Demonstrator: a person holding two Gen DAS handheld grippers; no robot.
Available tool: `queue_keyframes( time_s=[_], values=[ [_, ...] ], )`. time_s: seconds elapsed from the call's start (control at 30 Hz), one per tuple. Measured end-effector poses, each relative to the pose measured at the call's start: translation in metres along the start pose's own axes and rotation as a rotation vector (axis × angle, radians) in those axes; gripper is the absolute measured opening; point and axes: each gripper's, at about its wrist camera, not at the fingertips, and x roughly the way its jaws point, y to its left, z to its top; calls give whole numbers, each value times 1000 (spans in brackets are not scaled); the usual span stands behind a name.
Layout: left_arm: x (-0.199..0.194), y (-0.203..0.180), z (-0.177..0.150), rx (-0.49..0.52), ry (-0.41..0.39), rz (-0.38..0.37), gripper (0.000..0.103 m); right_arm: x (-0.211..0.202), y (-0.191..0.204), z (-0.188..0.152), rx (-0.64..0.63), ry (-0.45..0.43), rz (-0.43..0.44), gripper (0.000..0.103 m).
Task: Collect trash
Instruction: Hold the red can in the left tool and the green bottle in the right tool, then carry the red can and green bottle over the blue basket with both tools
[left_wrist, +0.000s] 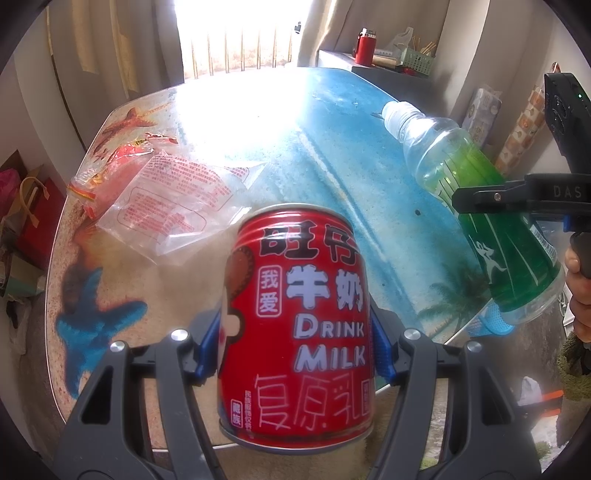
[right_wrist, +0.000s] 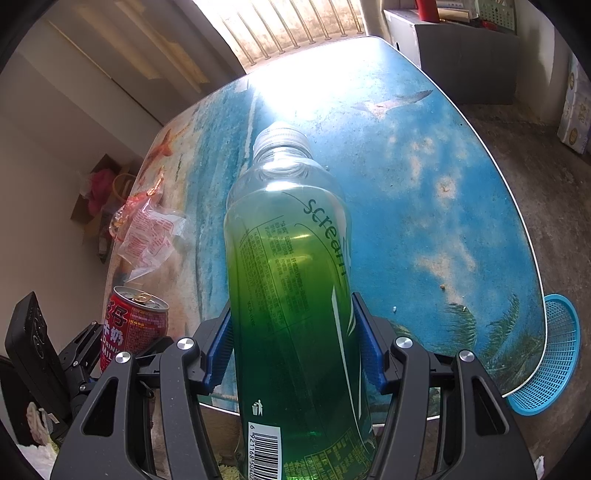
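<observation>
left gripper (left_wrist: 291, 350): jaws closed on red milk can (left_wrist: 299, 325), held upright above the table (left_wrist: 332, 140); its contents cannot be told. right gripper (right_wrist: 291, 354): jaws clamped on capped green-labelled bottle (right_wrist: 291, 280), seemingly empty. clear wrappers (left_wrist: 162, 199) lie on the table; blue basket (right_wrist: 550, 350) is seen beside its edge.

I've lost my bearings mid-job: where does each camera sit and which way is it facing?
Left wrist: on the left tongs, angled down over the beach-print table; its blue pads clamp a red milk can; a hand shows at right.
Right wrist: on the right tongs, angled down likewise, clamping a green plastic bottle.
Shared: can, bottle, clear printed wrapper, blue mesh basket.
</observation>
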Motion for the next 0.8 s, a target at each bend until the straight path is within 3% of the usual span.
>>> queue_keyframes(
  time_s=[0.53,0.8],
  values=[
    [-38,4,27,-26,-110,-123,62,-53,-35,-27,117,-140,71,57],
    [-51,-55,56,100,-134,-236,61,-103,-94,-83,294,-292,109,57]
  ],
)
